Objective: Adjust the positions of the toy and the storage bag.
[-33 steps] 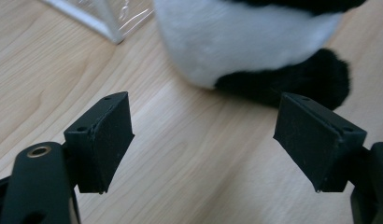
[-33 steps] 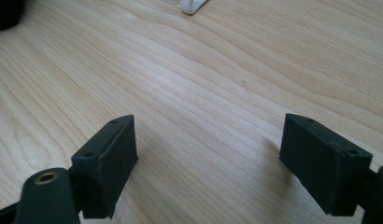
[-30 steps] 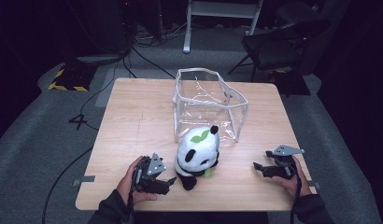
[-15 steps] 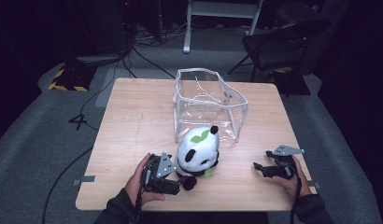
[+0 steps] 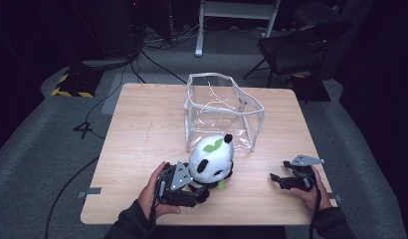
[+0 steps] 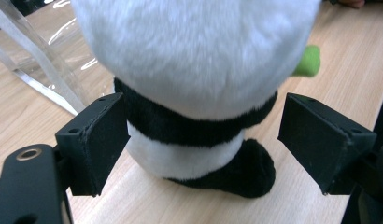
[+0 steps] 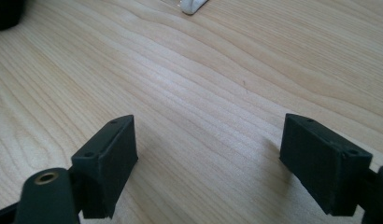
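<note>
A wooden table stands on grey carpet; a black chair behind, dim room.

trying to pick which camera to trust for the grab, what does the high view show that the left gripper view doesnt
High view alone: the whole table, the clear plastic bin standing open behind the toy panda, the green leaf on the panda's head, the right hand-held gripper resting apart near the table's right edge, and the chair beyond.

Left gripper view alone: the left hand-held gripper with open jaws on either side of the panda's body; the left jaw looks close to the fur, the right one stands clear.

Both: panda, bin, wooden tabletop.
</note>
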A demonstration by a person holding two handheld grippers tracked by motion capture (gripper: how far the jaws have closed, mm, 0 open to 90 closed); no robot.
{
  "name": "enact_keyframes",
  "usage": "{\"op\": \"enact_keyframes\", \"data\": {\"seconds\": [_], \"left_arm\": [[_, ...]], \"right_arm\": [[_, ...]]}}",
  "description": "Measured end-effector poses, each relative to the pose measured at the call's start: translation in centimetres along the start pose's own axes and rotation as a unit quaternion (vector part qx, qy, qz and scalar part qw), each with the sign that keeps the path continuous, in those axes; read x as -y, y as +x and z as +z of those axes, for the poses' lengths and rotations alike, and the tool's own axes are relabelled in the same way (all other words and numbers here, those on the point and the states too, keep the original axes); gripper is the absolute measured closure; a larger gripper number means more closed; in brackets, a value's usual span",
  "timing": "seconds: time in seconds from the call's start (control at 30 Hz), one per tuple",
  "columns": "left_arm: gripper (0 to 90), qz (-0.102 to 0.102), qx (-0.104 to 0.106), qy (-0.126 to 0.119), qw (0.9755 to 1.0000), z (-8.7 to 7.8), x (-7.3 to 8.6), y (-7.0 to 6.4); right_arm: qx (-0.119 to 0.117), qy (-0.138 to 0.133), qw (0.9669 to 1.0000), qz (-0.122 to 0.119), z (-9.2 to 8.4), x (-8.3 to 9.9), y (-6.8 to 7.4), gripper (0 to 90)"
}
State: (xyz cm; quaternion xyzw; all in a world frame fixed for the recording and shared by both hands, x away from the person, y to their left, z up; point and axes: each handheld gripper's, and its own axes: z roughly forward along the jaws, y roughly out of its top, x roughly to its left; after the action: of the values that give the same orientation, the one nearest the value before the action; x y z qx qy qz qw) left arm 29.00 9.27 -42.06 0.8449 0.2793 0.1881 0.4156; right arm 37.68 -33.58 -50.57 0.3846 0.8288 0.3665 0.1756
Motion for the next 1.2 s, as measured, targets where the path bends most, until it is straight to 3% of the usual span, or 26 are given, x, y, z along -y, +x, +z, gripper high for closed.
{"op": "enact_keyframes", "data": {"seconds": [0.5, 0.63, 0.7, 0.87, 0.97, 1.2], "left_arm": [[15.1, -0.048, -0.015, -0.030, 0.9983, 1.9, -2.2, 0.5], [10.5, -0.040, -0.018, -0.012, 0.9990, 2.9, -2.4, 1.1], [10.2, -0.053, -0.008, -0.011, 0.9985, 3.5, -2.5, 1.6], [10.2, -0.051, 0.001, -0.028, 0.9983, 3.8, -2.6, 2.1], [10.3, -0.065, 0.003, -0.044, 0.9969, 4.3, -2.6, 2.6], [20.7, -0.069, 0.005, -0.074, 0.9949, 5.2, -2.5, 3.3]], "right_arm": [[-0.001, 0.000, 1.0000, 0.000, 0.0, 0.0, 0.0, 18.6], [-0.001, 0.000, 1.0000, 0.000, 0.0, 0.0, 0.0, 18.6], [-0.001, 0.000, 1.0000, -0.001, 0.0, 0.0, 0.0, 18.6], [-0.001, 0.000, 1.0000, 0.000, 0.0, 0.0, 0.0, 18.6], [-0.001, 0.000, 1.0000, 0.000, 0.0, 0.0, 0.0, 18.6], [-0.001, 0.000, 1.0000, -0.001, 0.0, 0.0, 0.0, 18.6]]}}
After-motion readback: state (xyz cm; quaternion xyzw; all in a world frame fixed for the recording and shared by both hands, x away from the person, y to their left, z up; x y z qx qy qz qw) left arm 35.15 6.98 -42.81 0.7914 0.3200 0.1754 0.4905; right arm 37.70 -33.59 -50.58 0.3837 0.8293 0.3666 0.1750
